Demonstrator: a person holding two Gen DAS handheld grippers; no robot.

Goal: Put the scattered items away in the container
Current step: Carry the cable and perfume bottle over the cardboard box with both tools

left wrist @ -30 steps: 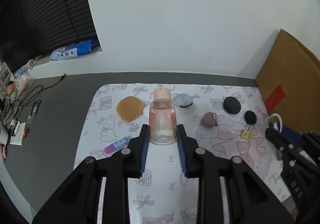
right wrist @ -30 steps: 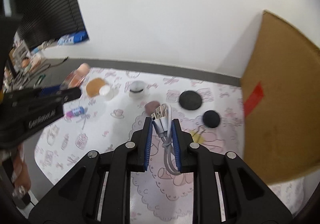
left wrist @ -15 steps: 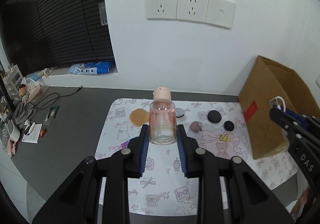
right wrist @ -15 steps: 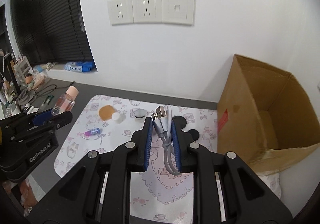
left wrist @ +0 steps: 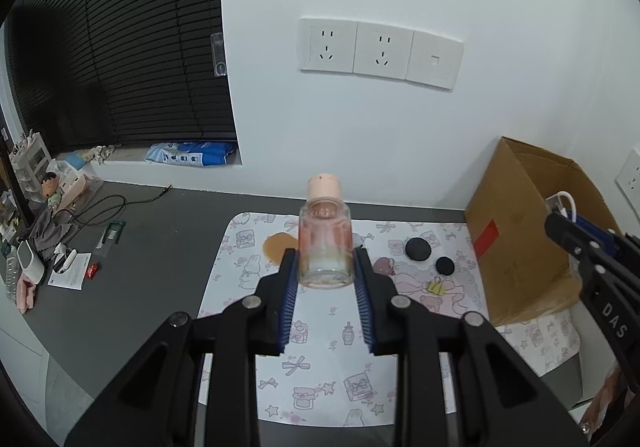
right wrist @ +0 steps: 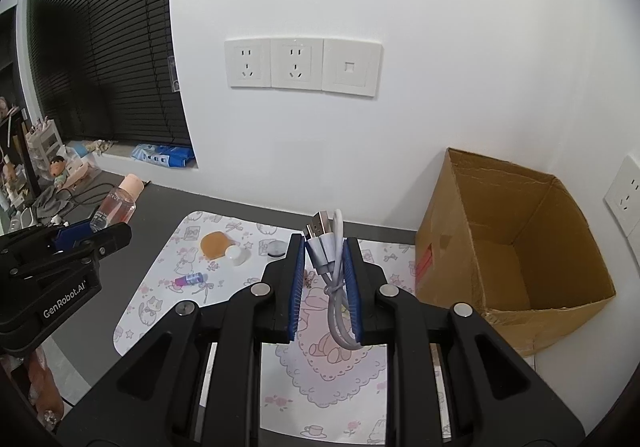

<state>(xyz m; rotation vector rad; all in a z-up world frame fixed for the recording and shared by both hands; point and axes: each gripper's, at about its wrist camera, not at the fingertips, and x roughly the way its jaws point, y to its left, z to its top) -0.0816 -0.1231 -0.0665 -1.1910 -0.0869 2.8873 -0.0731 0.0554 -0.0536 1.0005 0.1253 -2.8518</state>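
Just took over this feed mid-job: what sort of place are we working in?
Probably a home room or small home office: a dark desk with a cartoon-print mat against a white wall, wall sockets, a window blind, and a cardboard box beside the mat.

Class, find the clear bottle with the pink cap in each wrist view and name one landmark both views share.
Left wrist view: the bottle stands at picture centre, gripped in the left claw.
Right wrist view: the bottle is at the left edge, tilted, above the patterned mat.
Shared landmark: the open cardboard box, at the right in both.
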